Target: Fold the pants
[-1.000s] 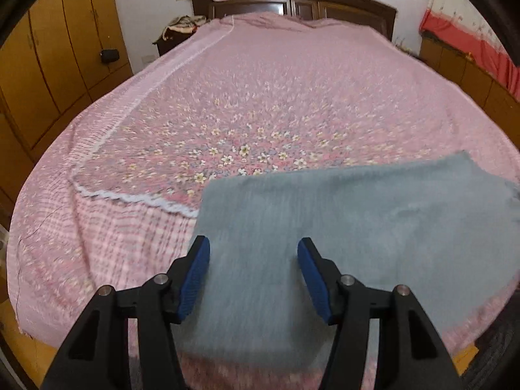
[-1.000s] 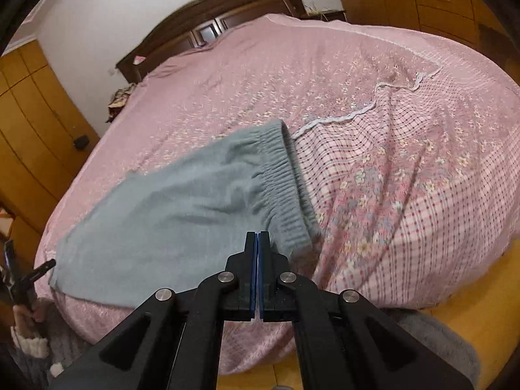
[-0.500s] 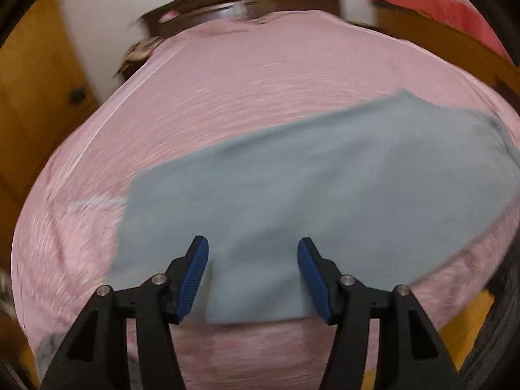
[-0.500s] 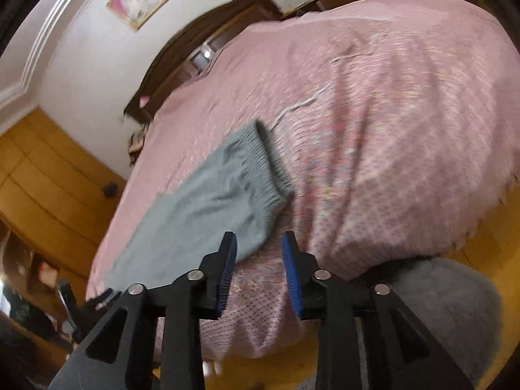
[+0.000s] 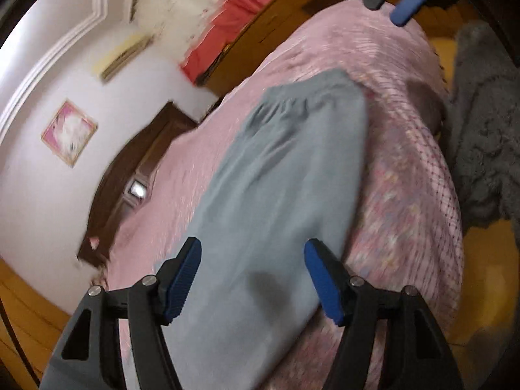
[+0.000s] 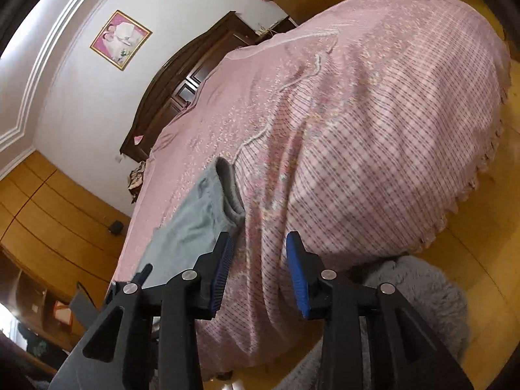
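Left gripper (image 5: 253, 279) opening, blue pads (image 5: 182, 279) wide apart, nothing pinched; grey pants (image 5: 279, 201) seen through the gap but lying flat on the bed (image 5: 406, 201), pads not pressing on cloth. Pants stretched lengthwise along the bed's near edge, close to where the pink checked bedspread (image 6: 373, 169) drops over the side; gathered elastic waistband (image 5: 292, 104) at the far end in the left wrist view. Dark shadow patch on the cloth just ahead of the left pads. Right gripper (image 6: 258, 273) partly open, empty, hovering over checked bedspread just beyond the waistband (image 6: 232, 195); pants (image 6: 191, 224) to the left of its left pad (image 6: 222, 268), apart from it as far as visible. Same gripper visible at the top right of the left wrist view (image 5: 406, 3), past the waistband end. Grey fluffy rug (image 6: 429, 295) on the yellow floor below the bed's near edge. Further back: floral centre panel of the bedspread, dark wooden headboard (image 6: 182, 74) at the bed's far edge, framed picture (image 6: 121, 39) on the white wall, wooden wardrobe doors (image 6: 48, 208) along the side. Left view heavily motion-blurred, fine detail unreadable.
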